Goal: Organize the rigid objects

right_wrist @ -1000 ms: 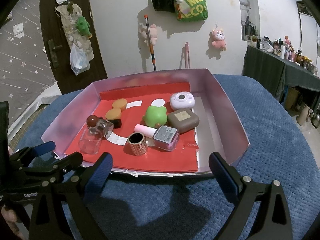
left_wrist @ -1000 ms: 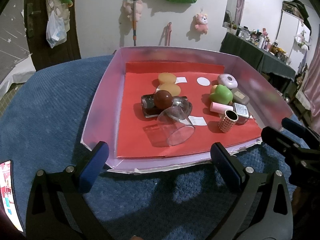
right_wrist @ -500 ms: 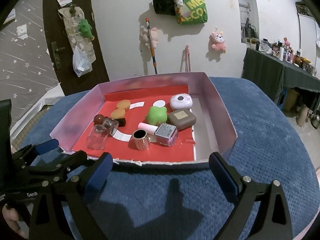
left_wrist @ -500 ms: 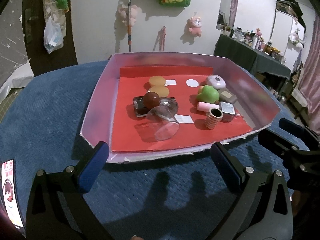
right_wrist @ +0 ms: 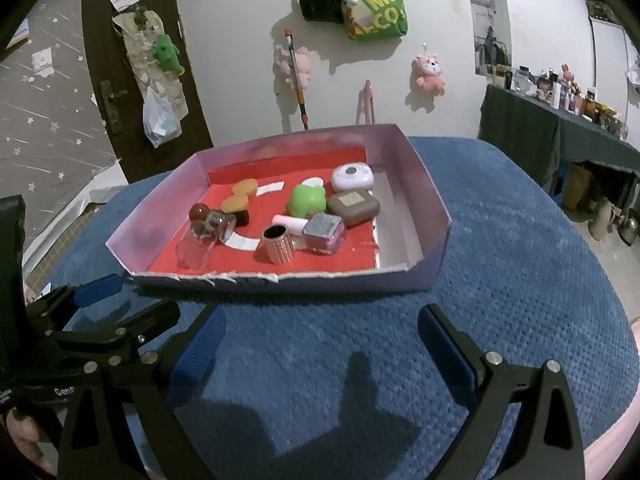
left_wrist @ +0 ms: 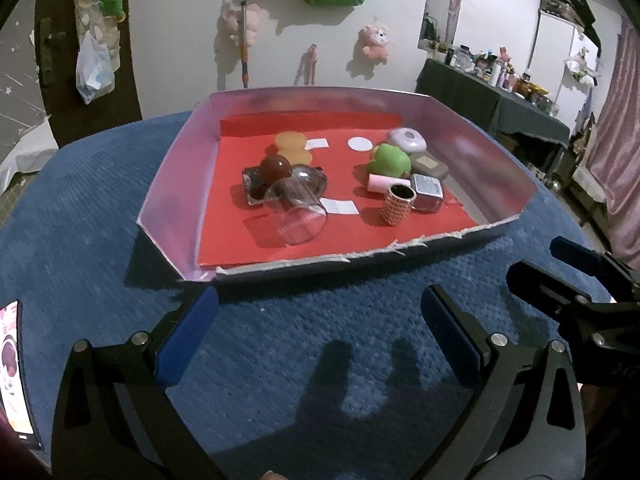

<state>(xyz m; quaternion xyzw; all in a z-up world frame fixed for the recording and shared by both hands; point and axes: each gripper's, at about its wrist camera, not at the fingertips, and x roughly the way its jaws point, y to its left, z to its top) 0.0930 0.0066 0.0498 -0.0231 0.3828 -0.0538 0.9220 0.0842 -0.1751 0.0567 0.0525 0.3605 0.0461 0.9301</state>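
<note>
Left gripper (left_wrist: 316,312): jaws wide apart, nothing held, hanging over the blue cloth (left_wrist: 100,208) on the near side of the tray (left_wrist: 172,184), clear of it. Right gripper (right_wrist: 320,332): jaws likewise spread wide, empty, over the same cloth short of the tray's torn front edge. Each gripper visible at the edge of the other's view, side by side, not touching. Tray pale purple, lined with red paper (left_wrist: 240,236), resting on the cloth. Inside, left group: clear glass (left_wrist: 298,216) lying on its side, mouth toward the cameras, resting against a dark dish (left_wrist: 252,188) with a brown ball (left_wrist: 275,168) on top; two orange discs (left_wrist: 291,146) just behind. Right group, packed close: gold studded cup (left_wrist: 397,204) upright at the front, beside a square silver-topped jar (left_wrist: 427,192); pink tube (left_wrist: 384,182) lying flat behind the cup; green frog (left_wrist: 390,160) behind the tube; brown case (left_wrist: 430,164) to its right; lilac round case (left_wrist: 407,138) furthest back. White paper labels (left_wrist: 340,207) flat on the red paper between the groups. Bare white strip of tray floor along the right wall in the right wrist view. Phone screen (left_wrist: 12,368) lit at the left edge of the left wrist view.
</note>
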